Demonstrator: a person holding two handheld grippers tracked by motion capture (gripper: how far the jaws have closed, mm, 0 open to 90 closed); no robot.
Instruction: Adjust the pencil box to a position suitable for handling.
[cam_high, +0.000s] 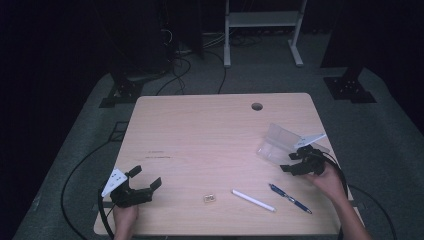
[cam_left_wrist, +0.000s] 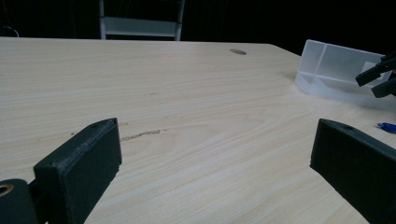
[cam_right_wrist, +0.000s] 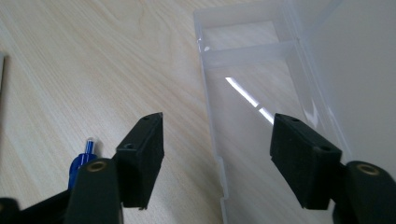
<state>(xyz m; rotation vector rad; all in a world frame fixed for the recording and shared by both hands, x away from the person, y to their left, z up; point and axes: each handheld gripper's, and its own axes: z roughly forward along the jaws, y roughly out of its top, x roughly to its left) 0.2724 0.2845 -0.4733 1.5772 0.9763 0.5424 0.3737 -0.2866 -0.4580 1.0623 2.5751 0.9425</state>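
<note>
Clear glossy plastic box (cam_right_wrist: 261, 93) on matt pale wood-grain table (cam_high: 200, 130)

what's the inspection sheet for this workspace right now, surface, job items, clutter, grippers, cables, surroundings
surface: light wooden table, round hole near the far edge, faint dark marks left of centre
job's things: clear plastic box lying open at the right side, with an inner divider
clutter: blue pen, white pen, small tan item along the near edge
grippers: right gripper open, jaws either side of the box's near wall, not pressing; left gripper open over bare table, holding nothing
cables: black cable on the floor at left; another loops from the right gripper
surroundings: grey carpet, white frame behind, dark room
</note>
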